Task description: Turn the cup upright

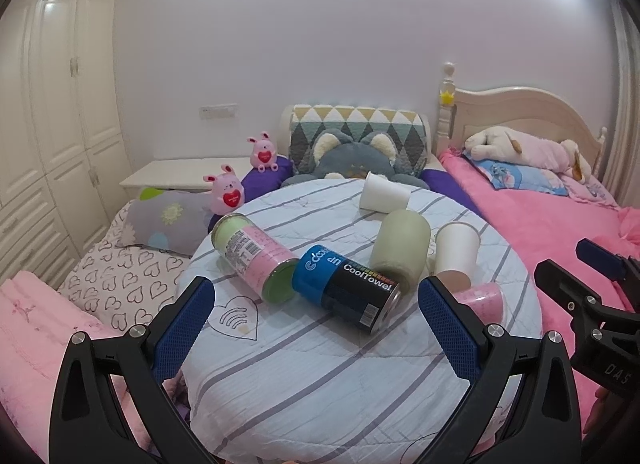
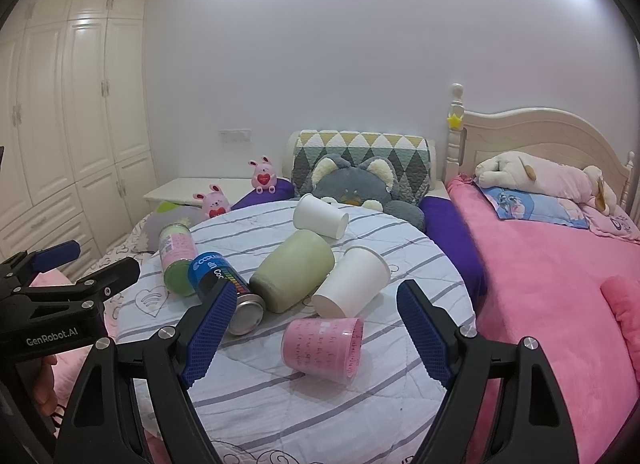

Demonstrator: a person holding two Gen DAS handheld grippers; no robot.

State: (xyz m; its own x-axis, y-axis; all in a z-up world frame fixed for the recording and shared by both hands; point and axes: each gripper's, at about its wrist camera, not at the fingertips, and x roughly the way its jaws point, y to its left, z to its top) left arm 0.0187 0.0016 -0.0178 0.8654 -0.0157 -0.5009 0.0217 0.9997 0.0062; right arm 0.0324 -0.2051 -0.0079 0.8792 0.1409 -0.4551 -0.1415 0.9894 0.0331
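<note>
1. A round bench (image 2: 304, 416) draped in a white cloth with grey stripes stands among beds in a bedroom; six cylindrical containers lie tipped on their sides across it.
2. The left gripper (image 1: 316, 324) hangs over the near edge with its blue-padded jaws spread wide and nothing between them.
3. The right gripper (image 2: 312, 330) is likewise wide open and empty, its jaws framing a pink cup (image 2: 322, 348) that lies on its side just ahead of them, mouth turned to the right.
4. Beyond the pink cup rests a white paper cup (image 2: 352, 284) on its side, touching a frosted green cup (image 2: 294, 270) that also lies flat.
5. A second white cup (image 2: 320, 220) lies at the far edge of the bench, near a grey plush cat (image 2: 352, 184).
6. To the left, a blue-and-black CoolTowel can (image 1: 346, 290) lies beside a pink-and-green can (image 1: 256, 256); the two touch at their near ends.
7. A pink bed (image 2: 560, 284) with a plush dog (image 2: 548, 178) fills the right side, and a white wardrobe (image 2: 68, 112) lines the left wall.
</note>
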